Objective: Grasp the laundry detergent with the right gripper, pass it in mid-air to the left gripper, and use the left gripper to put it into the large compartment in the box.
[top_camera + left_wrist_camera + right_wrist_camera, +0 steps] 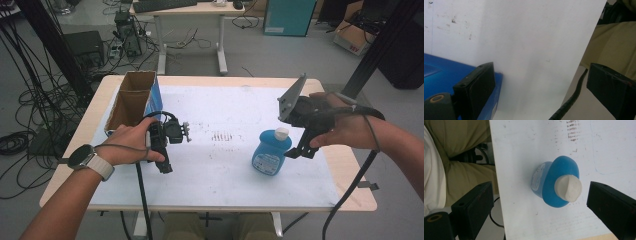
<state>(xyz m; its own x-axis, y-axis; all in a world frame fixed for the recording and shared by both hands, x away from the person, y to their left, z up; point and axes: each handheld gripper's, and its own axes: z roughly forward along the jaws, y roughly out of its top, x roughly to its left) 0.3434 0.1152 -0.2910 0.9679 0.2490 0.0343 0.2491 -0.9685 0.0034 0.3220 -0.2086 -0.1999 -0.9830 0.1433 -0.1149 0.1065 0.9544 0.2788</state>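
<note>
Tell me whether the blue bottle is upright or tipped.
Upright: the blue bottle stands on its base on the table, white cap on top.

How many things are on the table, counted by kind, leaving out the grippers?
Blue bottle with white cap: 1
Open cardboard box with a blue side: 1
Total: 2

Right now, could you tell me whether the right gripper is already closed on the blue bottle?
No, in the right gripper view the right gripper is open, its jaws wide apart on either side of the blue bottle, touching neither side.
</note>
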